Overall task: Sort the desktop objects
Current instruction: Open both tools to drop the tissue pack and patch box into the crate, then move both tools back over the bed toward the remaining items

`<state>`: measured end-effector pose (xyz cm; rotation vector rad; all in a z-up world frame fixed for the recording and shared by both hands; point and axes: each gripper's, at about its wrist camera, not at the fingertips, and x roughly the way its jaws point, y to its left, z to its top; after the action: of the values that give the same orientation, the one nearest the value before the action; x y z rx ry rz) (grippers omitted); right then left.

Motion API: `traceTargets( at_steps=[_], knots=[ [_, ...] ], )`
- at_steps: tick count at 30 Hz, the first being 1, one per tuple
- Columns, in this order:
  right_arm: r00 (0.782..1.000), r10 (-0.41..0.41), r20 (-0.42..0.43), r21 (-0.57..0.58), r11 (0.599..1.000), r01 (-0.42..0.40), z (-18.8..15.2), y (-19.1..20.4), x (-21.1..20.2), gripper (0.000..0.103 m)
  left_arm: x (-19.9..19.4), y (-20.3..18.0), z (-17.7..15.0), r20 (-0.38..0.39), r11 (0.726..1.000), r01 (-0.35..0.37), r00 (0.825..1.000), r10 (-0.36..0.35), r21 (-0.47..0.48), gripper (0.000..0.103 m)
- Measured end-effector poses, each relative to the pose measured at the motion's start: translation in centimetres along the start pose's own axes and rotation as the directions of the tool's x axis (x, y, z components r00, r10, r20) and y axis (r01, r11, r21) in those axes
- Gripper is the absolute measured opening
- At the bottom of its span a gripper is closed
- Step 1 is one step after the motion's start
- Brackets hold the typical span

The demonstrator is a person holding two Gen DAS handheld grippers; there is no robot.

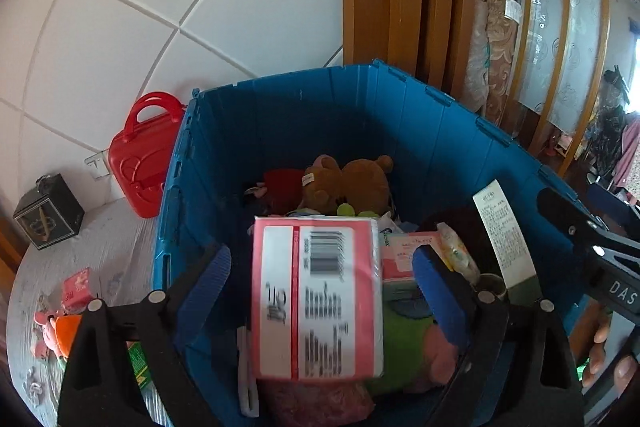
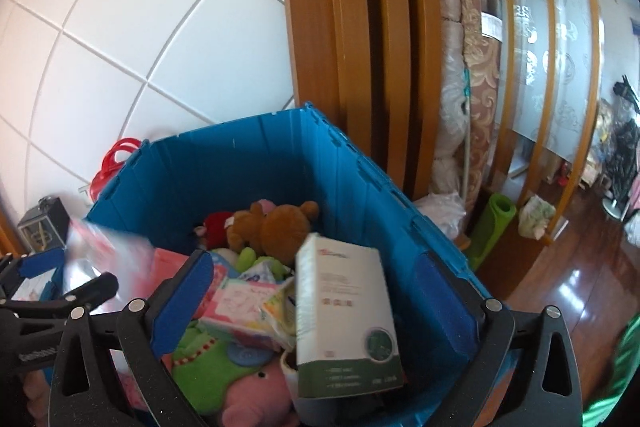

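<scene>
A blue bin (image 1: 280, 115) (image 2: 240, 163) holds a brown teddy bear (image 1: 352, 183) (image 2: 280, 227), green and pink plush toys (image 2: 216, 359) and tissue packs. My left gripper (image 1: 324, 259) hangs over the bin, open. A pink and white barcoded package (image 1: 316, 299), blurred, sits between its blue pads with a gap on each side. My right gripper (image 2: 316, 263) is open above the bin's right half. A white and green box (image 2: 344, 315) stands upright between its pads, touching neither. In the right wrist view the left gripper (image 2: 68, 279) shows at the left edge with the package (image 2: 108, 251).
A red case (image 1: 140, 155) and a black box (image 1: 48, 211) stand left of the bin on a grey table (image 1: 108, 243). A small pink box (image 1: 76, 287) and an orange toy (image 1: 64, 335) lie nearer. A wooden door frame (image 2: 360, 47), rolled carpet (image 2: 480, 67) and green mat (image 2: 492, 227) are to the right.
</scene>
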<state>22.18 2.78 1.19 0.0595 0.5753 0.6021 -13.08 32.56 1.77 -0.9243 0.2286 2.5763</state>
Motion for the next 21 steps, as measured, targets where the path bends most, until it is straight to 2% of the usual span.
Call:
traceTargets(
  at_steps=[2, 5, 11, 15, 21],
  knots=[
    [1.000, -0.010, -0.005, 0.007, 1.000, 0.010, -0.1, -0.2, -0.1, 0.103, 0.0, -0.4, 0.0, 0.000, 0.999, -0.024, 1.000, 0.024, 0.021, 0.093],
    [1.000, -0.018, -0.006, 0.015, 1.000, 0.018, -0.2, -0.5, -0.3, 0.103, 0.0, -0.2, 0.0, -0.008, 1.000, -0.004, 1.000, 0.004, 0.010, 0.093],
    [0.999, -0.033, 0.003, 0.003, 0.999, 0.033, -0.3, 0.2, -1.1, 0.103, -1.4, 0.6, -0.5, 0.028, 1.000, 0.005, 1.000, -0.005, 0.009, 0.093],
    [1.000, -0.026, 0.011, -0.007, 1.000, 0.026, -0.4, 1.3, -1.8, 0.103, -2.9, 2.1, -1.1, 0.055, 1.000, 0.010, 0.998, -0.010, -0.006, 0.093],
    [1.000, 0.026, 0.017, -0.033, 0.999, -0.025, -1.0, 4.6, -2.5, 0.103, -5.4, 6.2, -2.8, 0.092, 0.997, -0.031, 0.995, 0.037, -0.072, 0.093]
  ],
)
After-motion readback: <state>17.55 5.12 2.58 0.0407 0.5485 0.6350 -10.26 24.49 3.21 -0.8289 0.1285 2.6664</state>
